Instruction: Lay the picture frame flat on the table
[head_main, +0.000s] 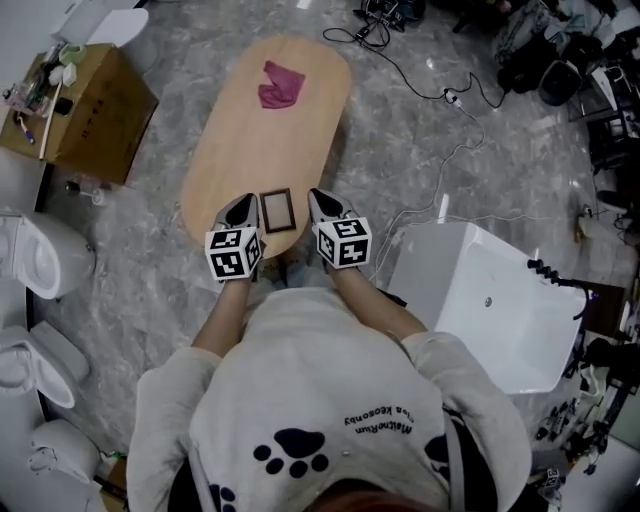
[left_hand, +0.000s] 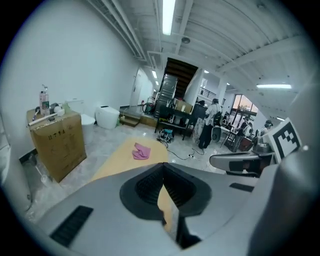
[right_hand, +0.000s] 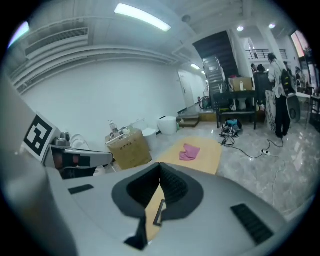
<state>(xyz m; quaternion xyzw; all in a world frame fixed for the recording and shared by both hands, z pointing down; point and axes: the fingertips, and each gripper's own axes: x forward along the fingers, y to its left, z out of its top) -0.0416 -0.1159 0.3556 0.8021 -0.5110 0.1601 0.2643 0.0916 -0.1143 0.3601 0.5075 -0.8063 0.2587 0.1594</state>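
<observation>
A small dark-rimmed picture frame (head_main: 277, 210) is on the near end of the oval wooden table (head_main: 250, 130) and looks to lie flat. My left gripper (head_main: 244, 203) is just left of it and my right gripper (head_main: 319, 198) just right of it, both apart from it. Both are shut with nothing in them. In the left gripper view the jaws (left_hand: 163, 168) meet in a closed line over the tabletop. Below the closed jaws (right_hand: 160, 168) in the right gripper view, the frame's edge (right_hand: 159, 213) shows through the gap.
A pink cloth (head_main: 280, 84) lies at the table's far end. A cardboard box (head_main: 85, 105) stands to the left, with white toilets (head_main: 40, 255) nearer. A white tub (head_main: 500, 300) stands close on the right. Cables (head_main: 440, 95) run over the marble floor.
</observation>
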